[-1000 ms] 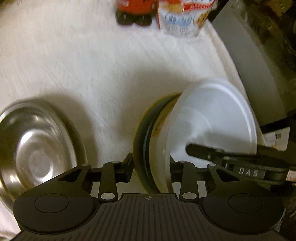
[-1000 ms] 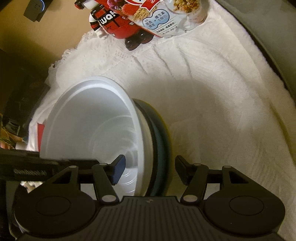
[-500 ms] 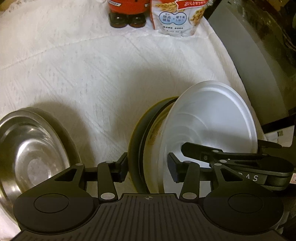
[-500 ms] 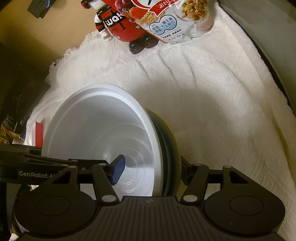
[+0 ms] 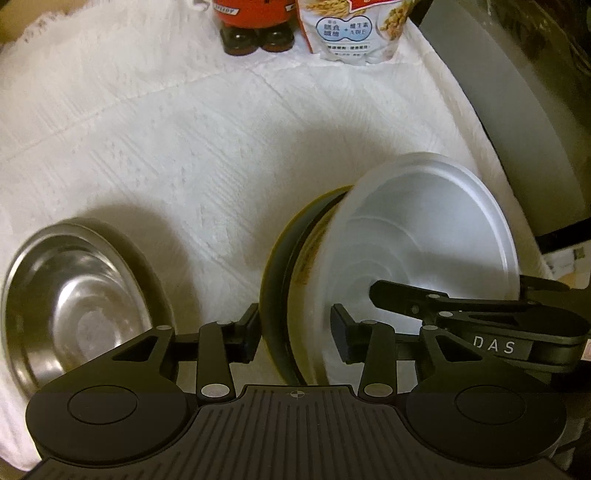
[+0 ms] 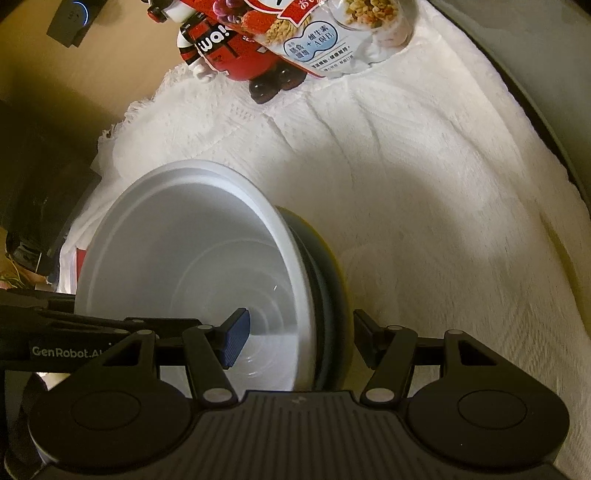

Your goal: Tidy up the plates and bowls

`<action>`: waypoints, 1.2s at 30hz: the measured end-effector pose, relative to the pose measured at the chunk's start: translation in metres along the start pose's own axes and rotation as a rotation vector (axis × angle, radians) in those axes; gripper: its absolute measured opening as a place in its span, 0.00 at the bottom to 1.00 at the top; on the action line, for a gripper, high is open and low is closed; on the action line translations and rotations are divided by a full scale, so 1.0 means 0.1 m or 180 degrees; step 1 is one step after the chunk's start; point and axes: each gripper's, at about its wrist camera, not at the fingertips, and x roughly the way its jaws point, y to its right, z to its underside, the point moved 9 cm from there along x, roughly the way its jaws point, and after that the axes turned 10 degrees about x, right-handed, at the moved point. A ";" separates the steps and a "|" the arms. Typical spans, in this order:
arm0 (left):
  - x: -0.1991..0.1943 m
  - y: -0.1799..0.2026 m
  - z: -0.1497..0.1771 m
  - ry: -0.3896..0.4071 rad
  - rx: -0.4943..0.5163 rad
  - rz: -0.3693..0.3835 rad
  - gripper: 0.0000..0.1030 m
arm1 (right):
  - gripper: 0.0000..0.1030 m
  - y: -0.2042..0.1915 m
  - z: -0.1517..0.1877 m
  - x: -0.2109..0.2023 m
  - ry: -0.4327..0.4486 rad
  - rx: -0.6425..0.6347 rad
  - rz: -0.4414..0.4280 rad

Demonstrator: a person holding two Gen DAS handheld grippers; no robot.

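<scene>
A stack of plates (image 5: 280,280) with a bowl (image 5: 424,240) nested on it sits between the jaws. A metal bowl (image 5: 74,306) lies left. Ahead stand a figurine (image 6: 236,48) and cereal bag (image 6: 332,33).

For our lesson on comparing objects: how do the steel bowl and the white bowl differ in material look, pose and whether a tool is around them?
The steel bowl is shiny, reflective metal; the white bowl is matte white.
The steel bowl rests on the white cloth, opening upward; the white bowl is tipped on edge, stacked against dark dishes.
No tool touches the steel bowl; the left tool and right tool straddle the white bowl's stack.
Both are round and empty.
</scene>
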 end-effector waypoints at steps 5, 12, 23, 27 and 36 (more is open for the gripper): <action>-0.13 -0.01 -0.01 0.0058 0.0004 0.0026 0.48 | 0.59 0.03 0.02 0.02 -0.0027 0.0046 -0.0025; -0.16 -0.14 -0.07 0.0082 -0.0249 0.0390 0.51 | 0.59 0.00 -0.02 0.02 -0.0055 0.0153 -0.0137; -0.01 -0.11 -0.04 0.0072 -0.0212 0.0568 0.60 | 0.63 -0.09 0.00 0.02 -0.0068 0.0056 -0.0085; 0.00 -0.08 -0.05 0.0090 -0.0243 0.0645 0.68 | 0.62 -0.12 -0.01 0.02 0.0003 -0.0052 0.0041; 0.00 -0.07 -0.05 0.0106 -0.0226 0.0633 0.70 | 0.60 -0.09 0.00 0.04 -0.0056 0.0039 -0.0074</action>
